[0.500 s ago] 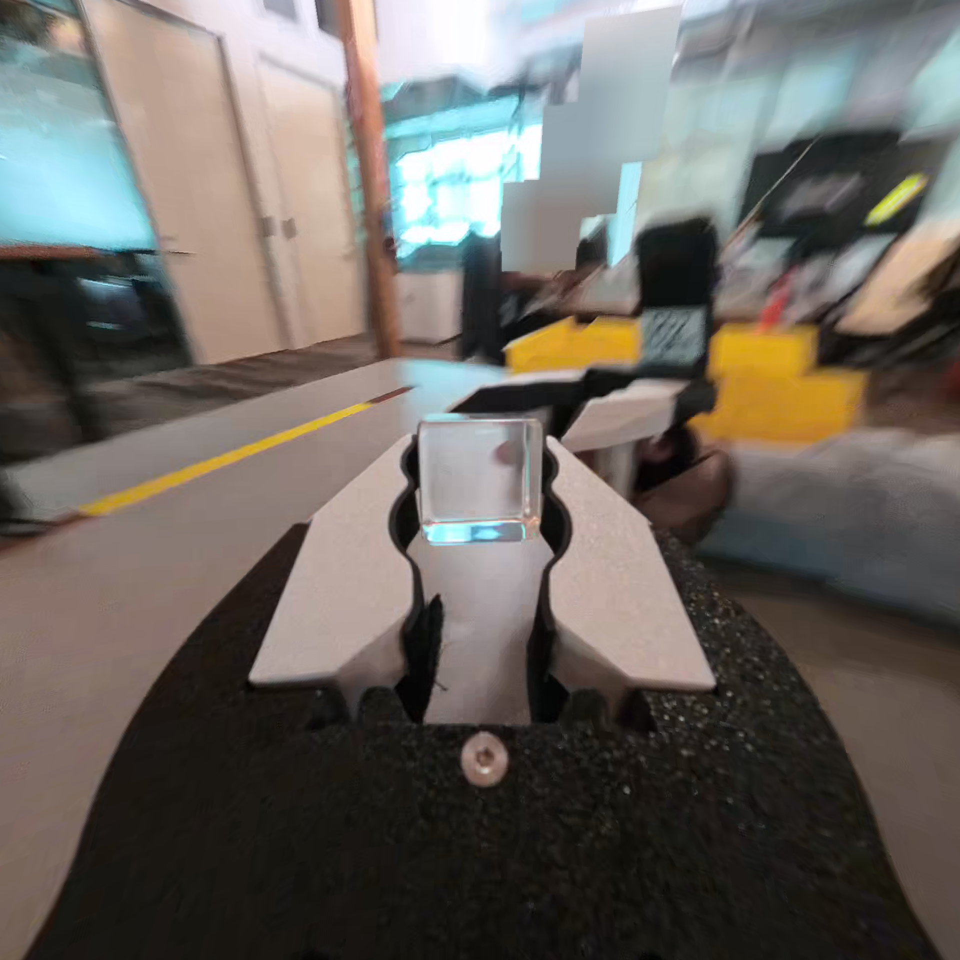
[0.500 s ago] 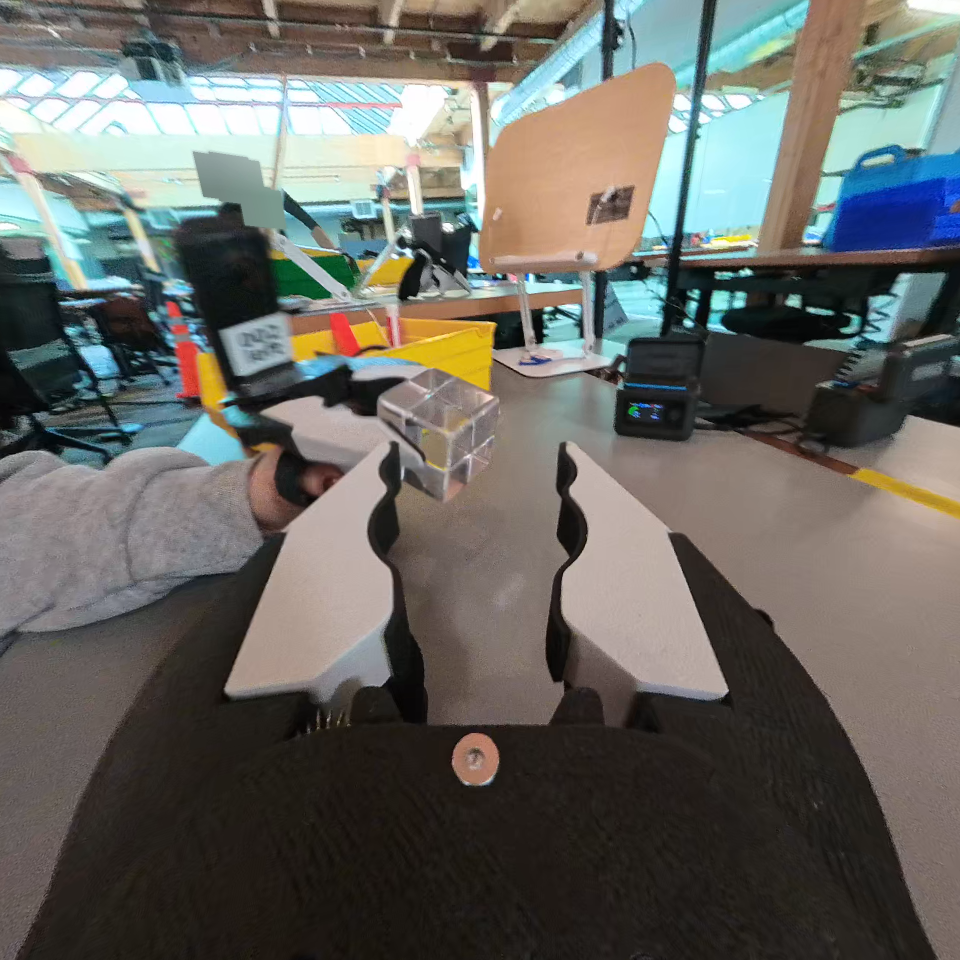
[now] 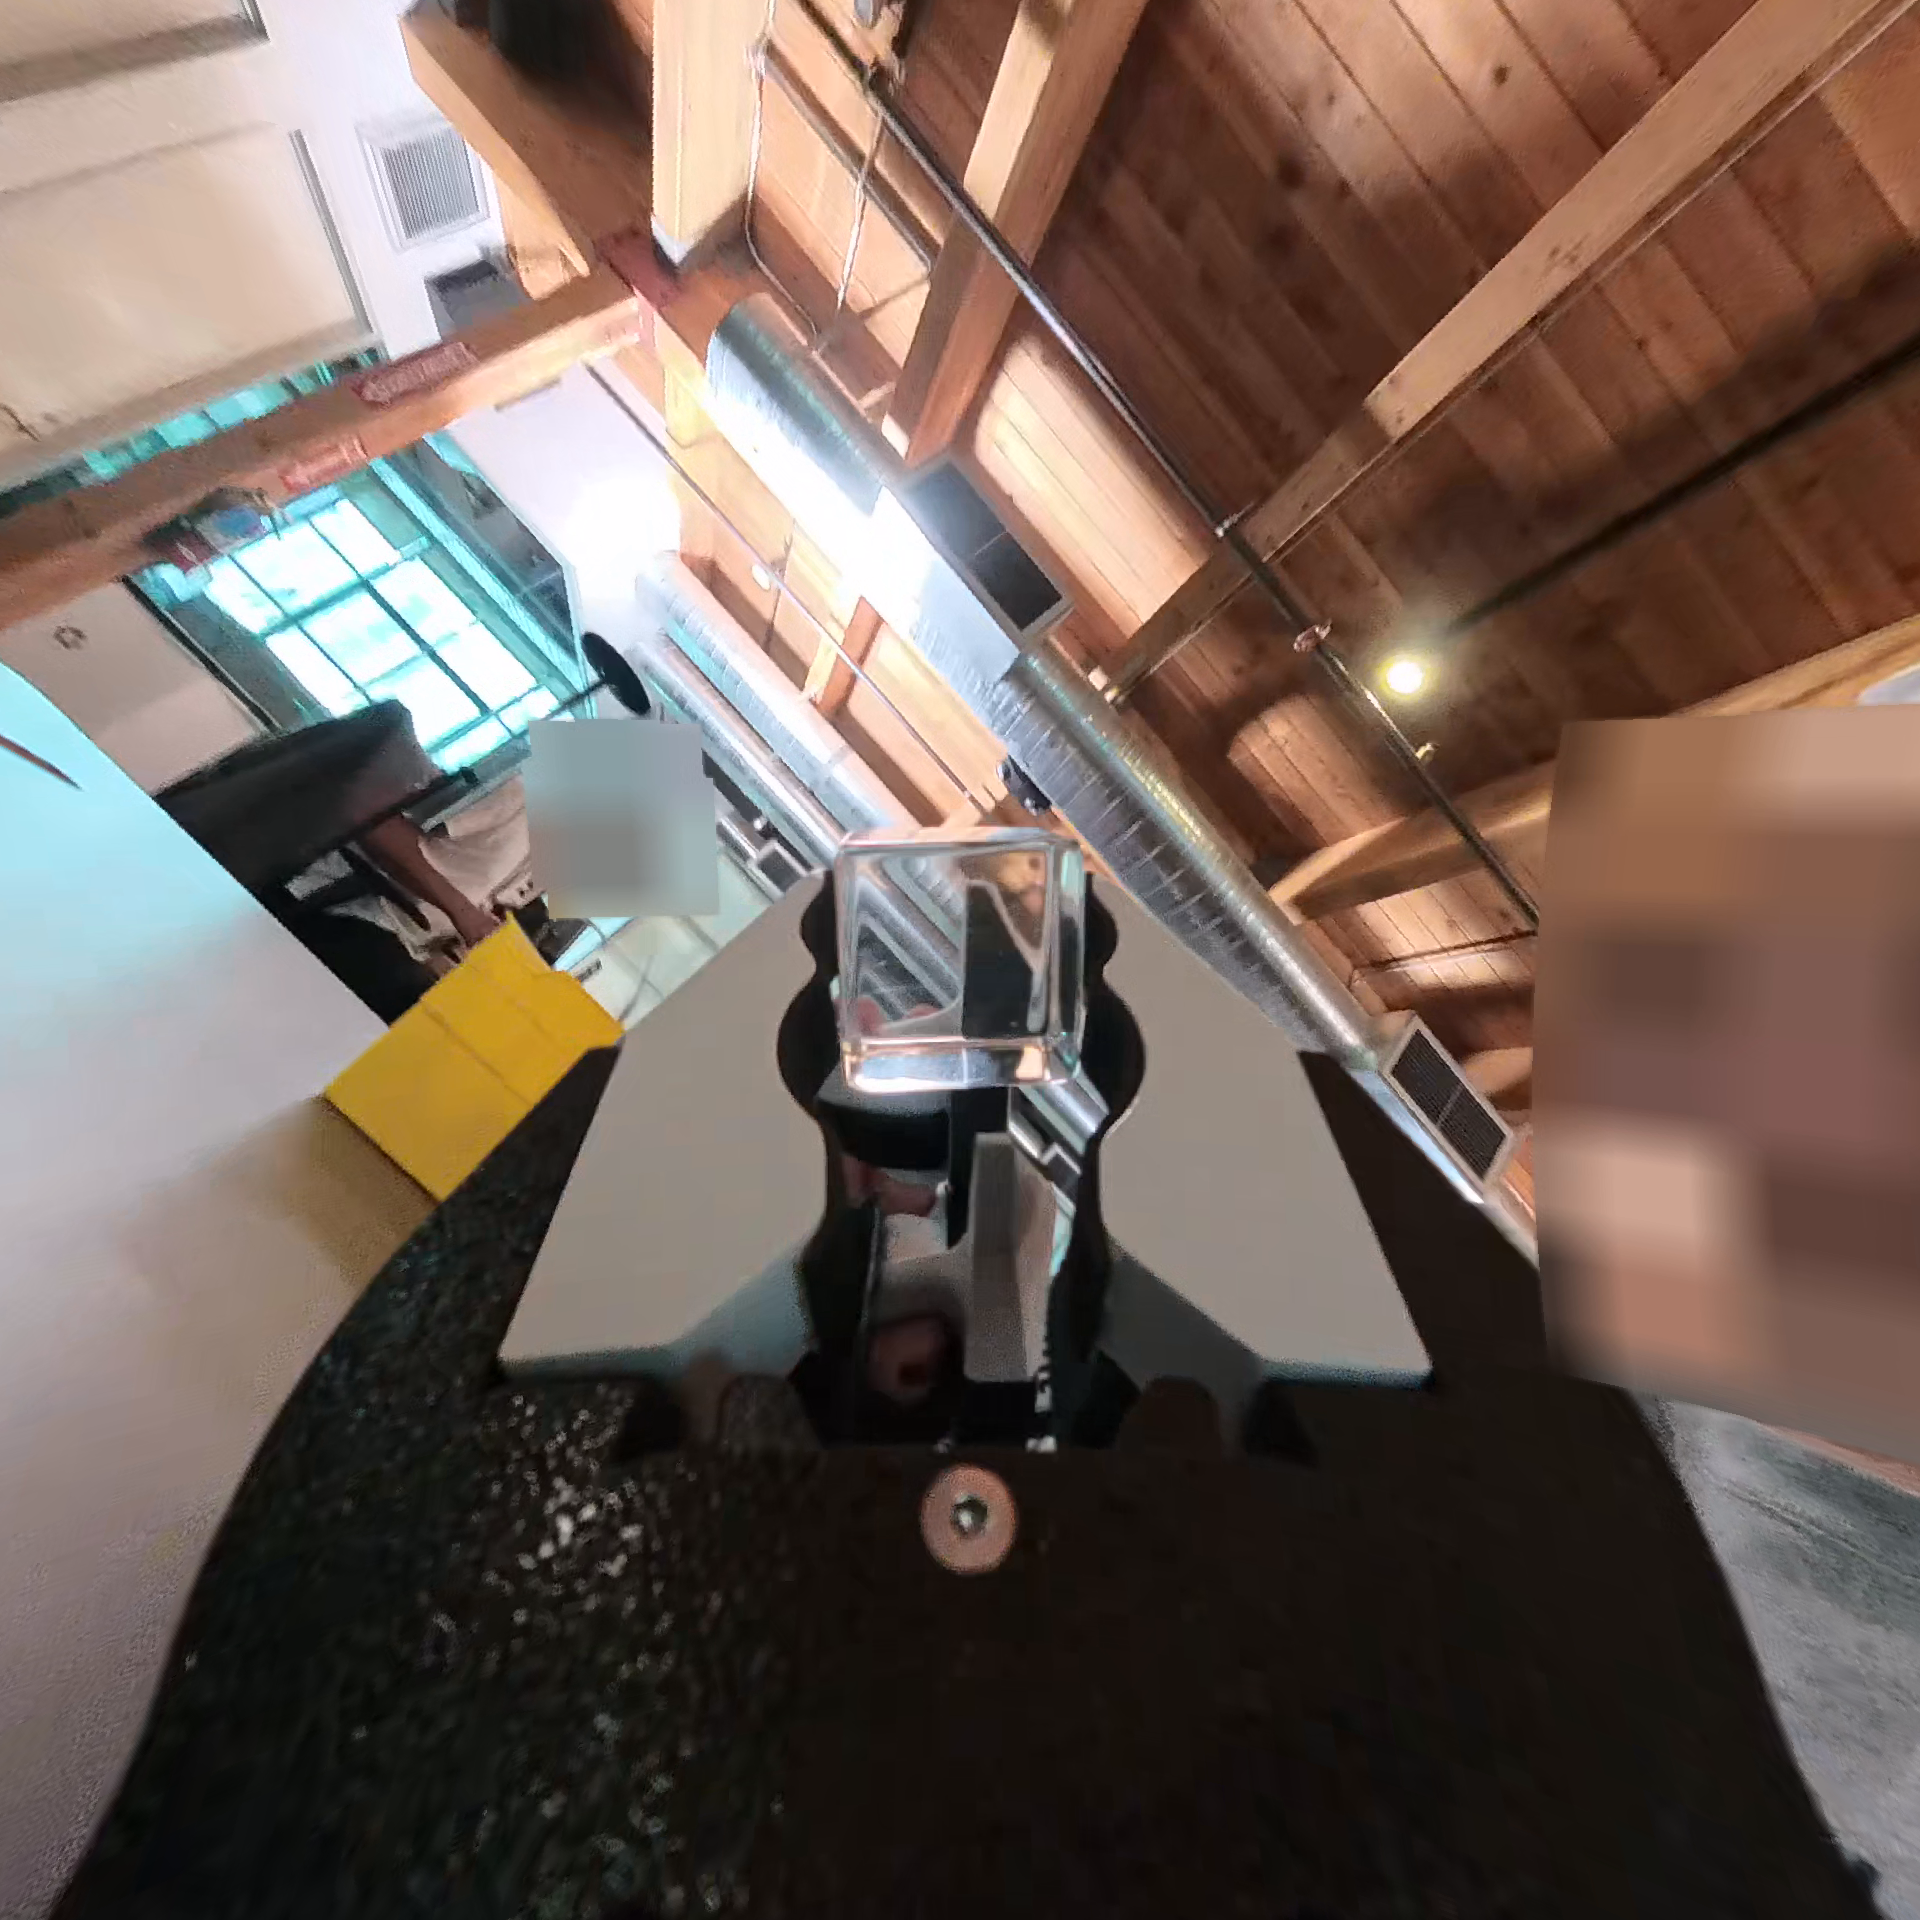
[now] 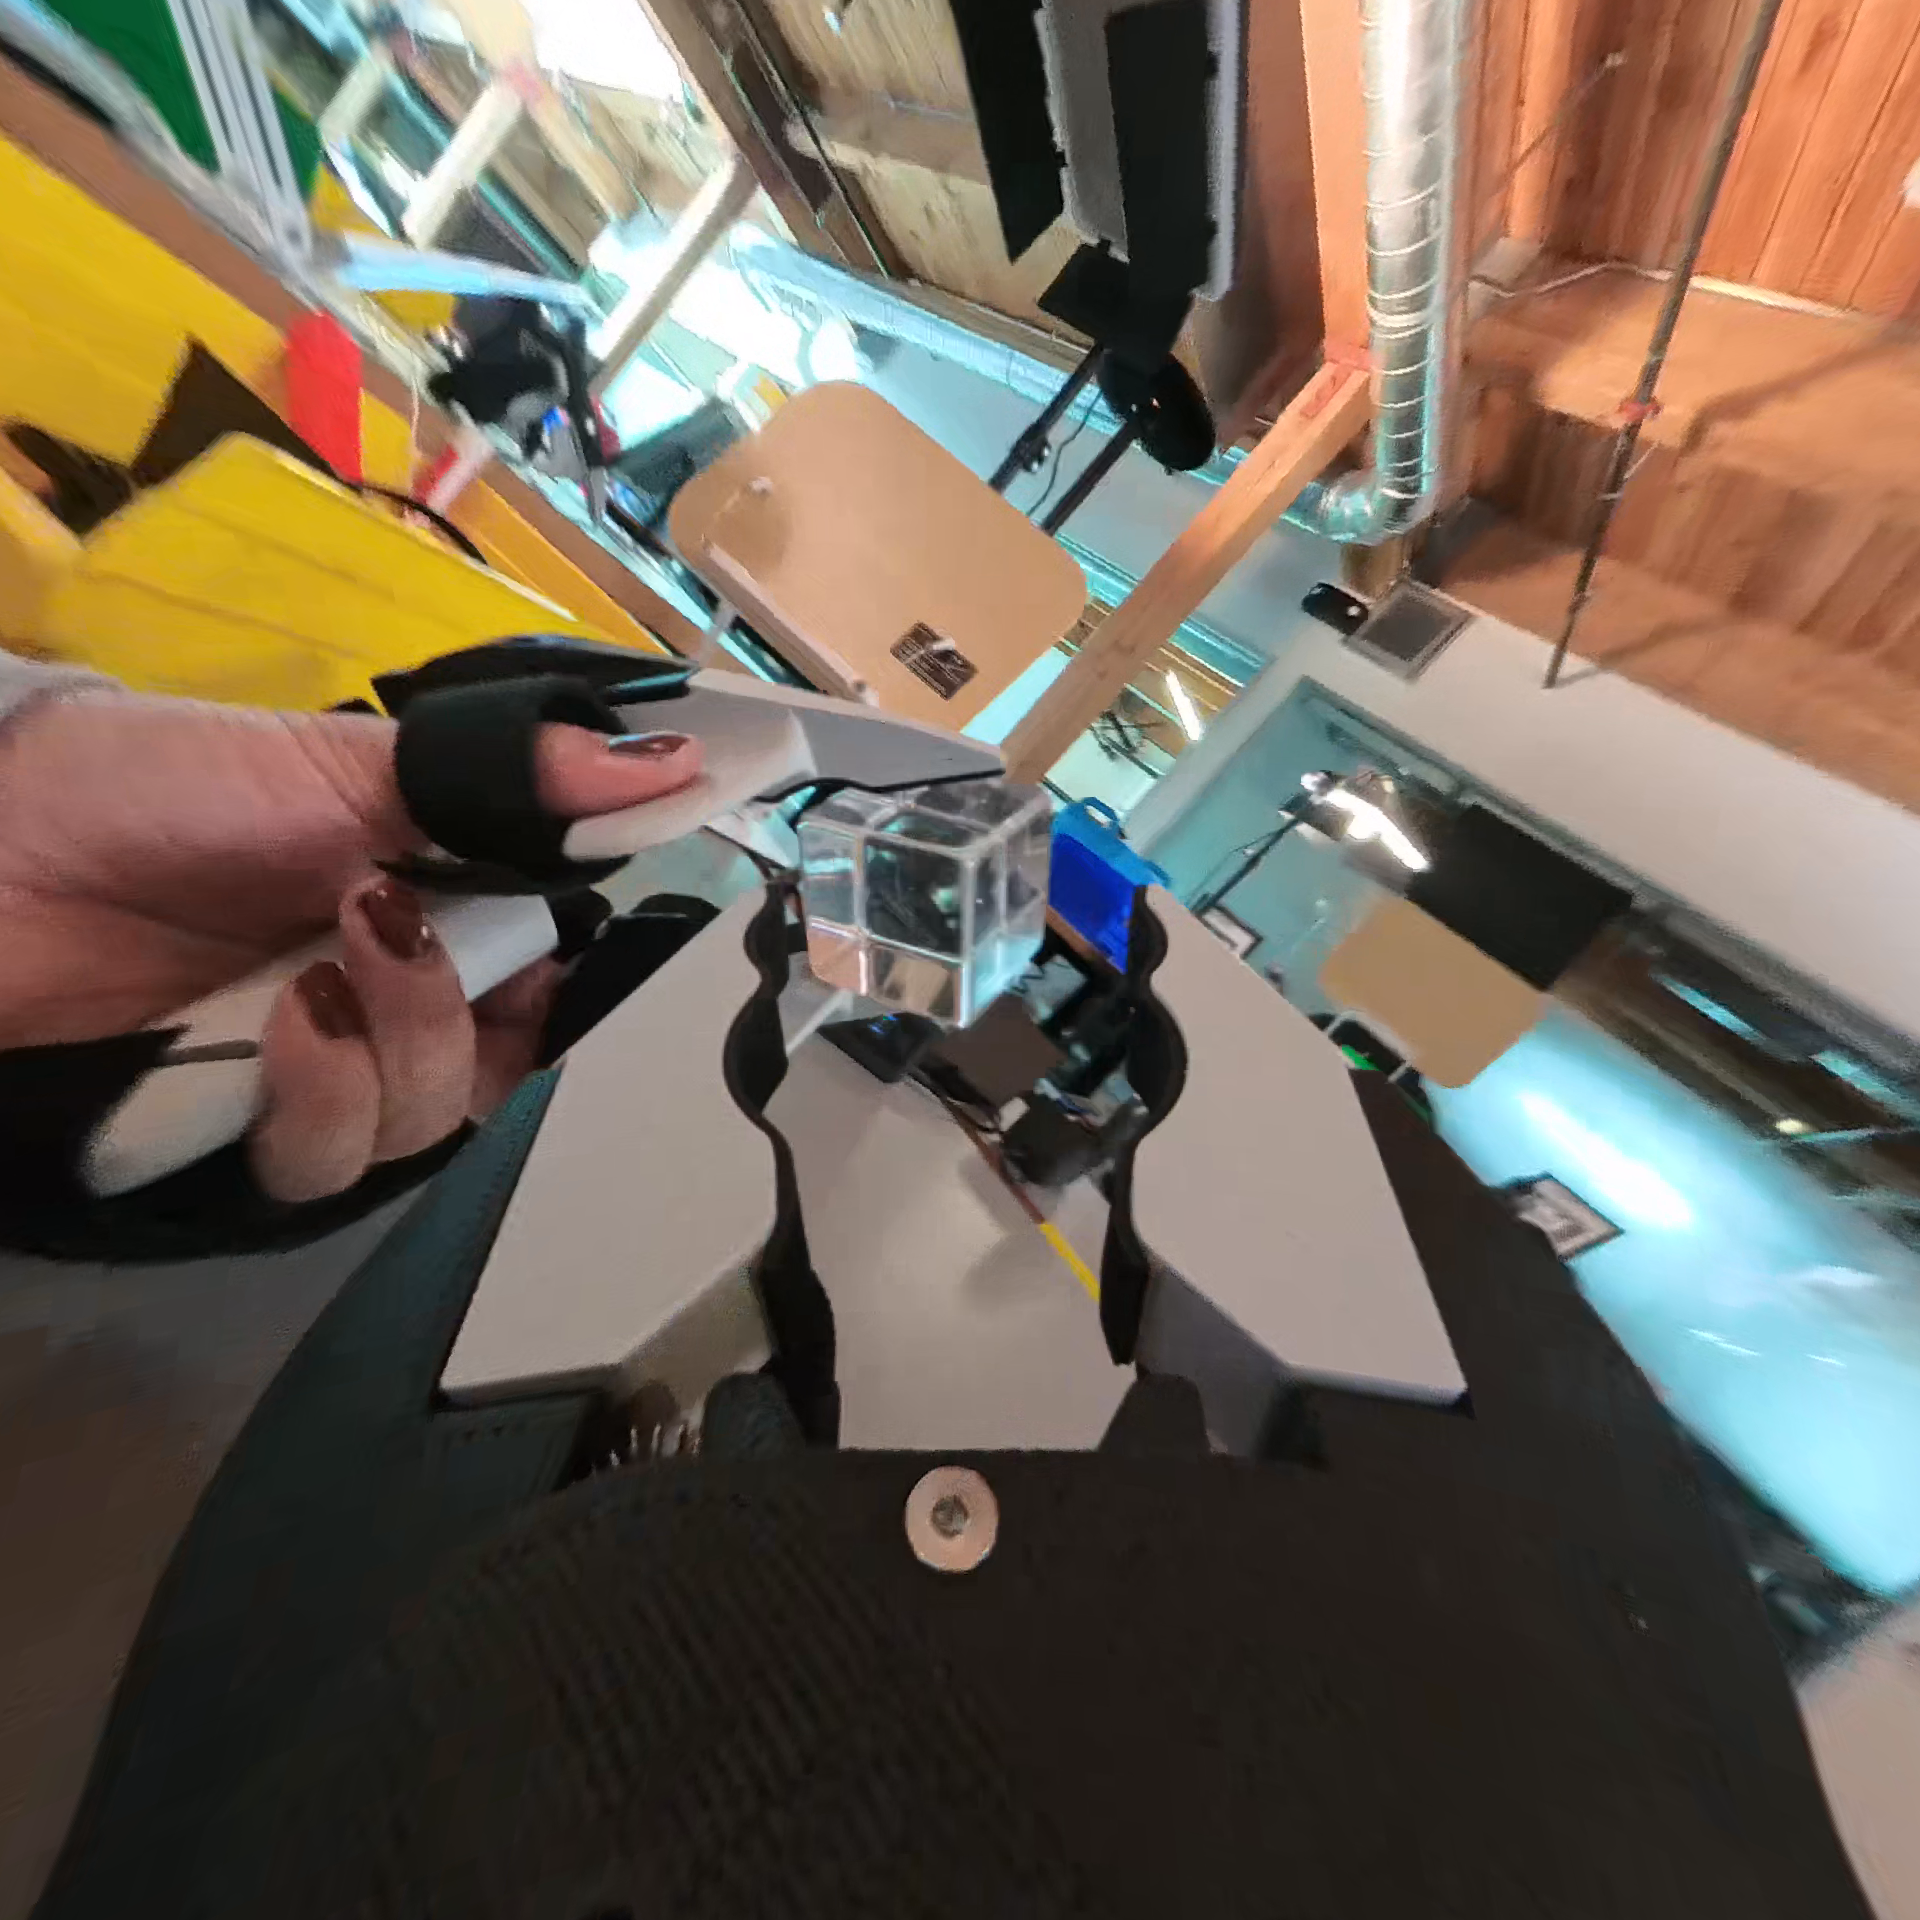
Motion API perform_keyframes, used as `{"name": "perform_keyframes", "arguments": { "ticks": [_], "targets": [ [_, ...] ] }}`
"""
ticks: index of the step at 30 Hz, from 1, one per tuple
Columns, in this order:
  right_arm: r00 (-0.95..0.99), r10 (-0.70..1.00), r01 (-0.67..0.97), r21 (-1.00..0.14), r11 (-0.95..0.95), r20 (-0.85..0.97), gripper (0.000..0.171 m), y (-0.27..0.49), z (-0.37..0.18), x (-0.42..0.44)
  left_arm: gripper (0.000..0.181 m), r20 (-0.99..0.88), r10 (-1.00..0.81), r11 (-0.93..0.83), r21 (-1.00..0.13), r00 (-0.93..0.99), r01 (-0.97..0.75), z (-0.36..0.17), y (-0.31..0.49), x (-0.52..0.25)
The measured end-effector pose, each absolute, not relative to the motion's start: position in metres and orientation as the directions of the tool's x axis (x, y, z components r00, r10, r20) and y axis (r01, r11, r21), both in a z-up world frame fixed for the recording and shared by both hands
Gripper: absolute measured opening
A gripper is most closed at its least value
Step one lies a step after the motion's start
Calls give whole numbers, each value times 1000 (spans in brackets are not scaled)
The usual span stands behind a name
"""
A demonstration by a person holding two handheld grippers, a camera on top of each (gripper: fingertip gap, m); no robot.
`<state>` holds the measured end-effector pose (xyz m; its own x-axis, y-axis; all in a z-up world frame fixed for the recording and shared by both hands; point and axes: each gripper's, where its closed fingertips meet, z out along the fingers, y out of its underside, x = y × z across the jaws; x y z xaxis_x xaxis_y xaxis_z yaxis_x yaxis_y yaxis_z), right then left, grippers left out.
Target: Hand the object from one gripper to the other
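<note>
A clear glass-like cube (image 3: pixel 961 966) sits clamped between the grey fingertips of my left gripper (image 3: pixel 961 914), which is shut on it and tilted up toward the ceiling. In the right wrist view the left gripper (image 4: pixel 810 800) comes in from the left, held by a person's hand (image 4: pixel 208 883), and holds the cube (image 4: pixel 925 914) between the tips of my right gripper (image 4: pixel 951 935). The right gripper is open, with its jaws standing apart on either side of the cube. Whether they touch the cube I cannot tell.
A grey table (image 4: pixel 935 1299) with a yellow tape line (image 4: pixel 1070 1257) lies below the grippers. Yellow bins (image 4: pixel 260 582) stand at the left, and one shows in the left wrist view (image 3: pixel 468 1049). A wooden board on a stand (image 4: pixel 883 582) and a blue box (image 4: pixel 1091 862) are behind.
Both grippers have tilted and rolled, so the views now show the ceiling. The cube in the left gripper has moved from beside the right gripper's left finger to between its open fingertips.
</note>
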<state>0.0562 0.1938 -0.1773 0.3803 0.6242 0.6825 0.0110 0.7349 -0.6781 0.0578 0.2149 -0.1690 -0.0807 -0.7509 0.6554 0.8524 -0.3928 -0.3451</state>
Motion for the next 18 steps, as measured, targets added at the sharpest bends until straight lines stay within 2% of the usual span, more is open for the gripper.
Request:
{"name": "perform_keyframes", "arguments": {
  "ticks": [1,3,7,9,13,14,16,18],
  "targets": [
    [376,600,34,-658,752,706,62,193,-180,54,42,661,-745,-413,-359,-84,837,-171,215,64],
    [391,573,78,-647,759,720,58,198,-183,53,42,675,-734,-434,-380,-75,817,-175,216,72],
    [427,571,107,-666,738,701,63,206,-182,54,43,679,-718,-464,-301,-154,833,-174,216,73],
    [442,543,146,-654,742,715,67,209,-183,53,43,684,-714,-465,-301,-152,832,-175,216,78],
    [438,557,152,-669,728,705,59,208,-185,51,43,680,-714,-469,-287,-167,835,-174,216,77],
    [433,559,147,-667,730,707,53,206,-185,51,43,677,-715,-474,-288,-173,832,-173,215,77],
    [411,600,134,-697,704,686,52,207,-186,50,43,694,-700,-490,-293,-170,821,-175,217,77],
    [376,656,129,-738,662,654,52,211,-191,49,42,724,-684,-483,-358,-89,799,-181,220,79]
  ]
}}
